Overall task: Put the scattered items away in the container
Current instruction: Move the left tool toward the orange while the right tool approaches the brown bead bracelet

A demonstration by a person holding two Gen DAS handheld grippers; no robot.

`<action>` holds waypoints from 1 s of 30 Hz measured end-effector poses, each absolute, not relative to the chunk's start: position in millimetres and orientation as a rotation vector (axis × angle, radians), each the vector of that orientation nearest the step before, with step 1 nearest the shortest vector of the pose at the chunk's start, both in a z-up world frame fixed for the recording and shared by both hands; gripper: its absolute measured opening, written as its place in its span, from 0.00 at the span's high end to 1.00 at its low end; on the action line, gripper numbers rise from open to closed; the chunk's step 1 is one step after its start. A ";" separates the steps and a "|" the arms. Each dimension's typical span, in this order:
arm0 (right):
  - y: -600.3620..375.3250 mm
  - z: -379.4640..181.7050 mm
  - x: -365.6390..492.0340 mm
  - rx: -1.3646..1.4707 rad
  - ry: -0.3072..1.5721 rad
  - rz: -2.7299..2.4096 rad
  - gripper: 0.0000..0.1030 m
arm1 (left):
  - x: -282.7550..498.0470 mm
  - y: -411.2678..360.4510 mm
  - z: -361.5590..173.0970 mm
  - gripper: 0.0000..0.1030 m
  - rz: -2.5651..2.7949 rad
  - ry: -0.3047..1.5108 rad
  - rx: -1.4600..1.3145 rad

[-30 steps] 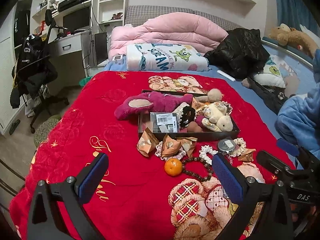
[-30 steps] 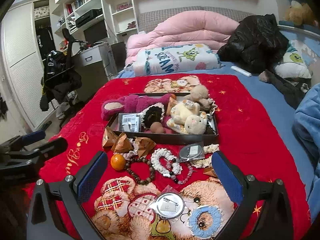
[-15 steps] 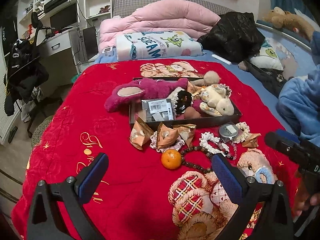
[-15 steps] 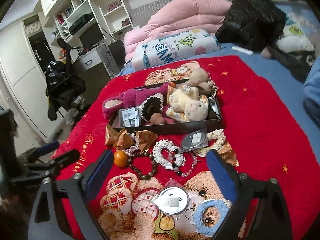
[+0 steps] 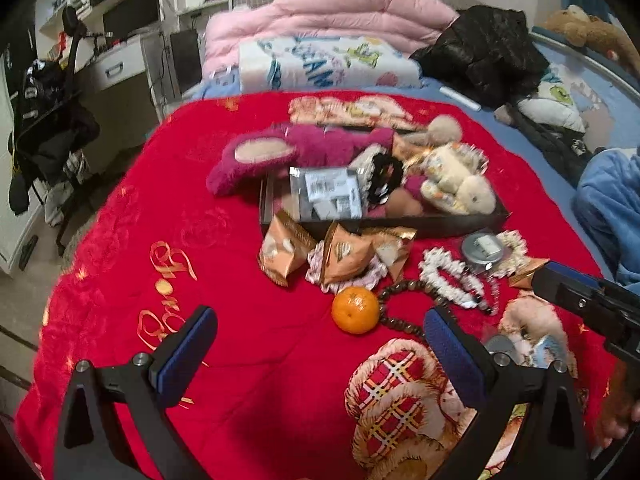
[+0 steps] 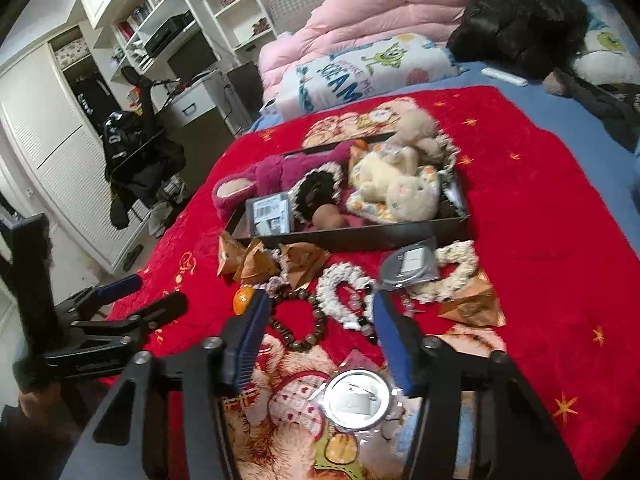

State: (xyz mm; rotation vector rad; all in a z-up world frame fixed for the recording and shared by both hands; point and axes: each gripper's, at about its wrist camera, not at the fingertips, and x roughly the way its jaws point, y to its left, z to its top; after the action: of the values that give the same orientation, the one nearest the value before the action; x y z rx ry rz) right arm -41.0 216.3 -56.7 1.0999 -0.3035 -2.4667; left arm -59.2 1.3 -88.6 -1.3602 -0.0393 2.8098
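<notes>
A dark tray (image 5: 460, 224) (image 6: 360, 236) on the red blanket holds plush toys, a black scrunchie and a labelled packet. In front of it lie snack packets (image 5: 284, 252) (image 6: 248, 264), a mandarin (image 5: 355, 310) (image 6: 242, 300), a brown bead bracelet (image 5: 404, 304) (image 6: 304, 340), a white lace scrunchie (image 5: 452, 280) (image 6: 340, 284) and a round tin (image 5: 482, 248) (image 6: 410, 266). My left gripper (image 5: 320, 320) is wide open above the blanket, short of the mandarin. My right gripper (image 6: 319, 308) hovers over the bracelet and scrunchie. Its jaws are closing, with no pad pressing on anything. A round badge (image 6: 356, 400) lies under it.
A pink duvet (image 5: 332, 12), a folded printed blanket (image 5: 328, 64) and a black jacket (image 5: 484, 52) lie behind the tray. A desk and chair (image 5: 52, 92) stand off the bed's left edge. A blue sleeve (image 5: 612, 200) is at the right.
Both grippers have sunk toward the blanket, so the scattered items look nearer. The right gripper's jaws have narrowed from wide open. The left gripper's jaws stay wide.
</notes>
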 end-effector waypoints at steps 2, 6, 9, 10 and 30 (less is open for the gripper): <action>207.8 -62.5 -46.0 1.113 -0.304 -2.421 0.64 | -64.6 1.7 -99.9 0.00 2.804 -0.036 -1.406; 189.0 -79.1 -54.0 1.159 -0.272 -2.355 0.72 | -69.5 2.9 -111.7 0.00 2.812 -0.006 -1.443; 182.5 -94.7 -59.5 1.212 -0.316 -2.290 0.72 | -72.5 3.0 -118.0 0.00 2.798 0.009 -1.458; 180.3 -99.9 -61.0 1.229 -0.320 -2.275 0.72 | -73.4 3.4 -119.7 0.00 2.793 0.015 -1.456; 178.7 -141.7 -78.9 1.347 -0.350 -2.252 0.72 | -107.3 8.1 -152.7 0.00 2.742 0.064 -1.523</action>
State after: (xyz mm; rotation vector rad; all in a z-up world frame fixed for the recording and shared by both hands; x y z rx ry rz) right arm -78.9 178.7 -141.7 1.3474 -0.3503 -2.2520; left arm -107.3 8.1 -152.7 -1.5225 0.0640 2.7424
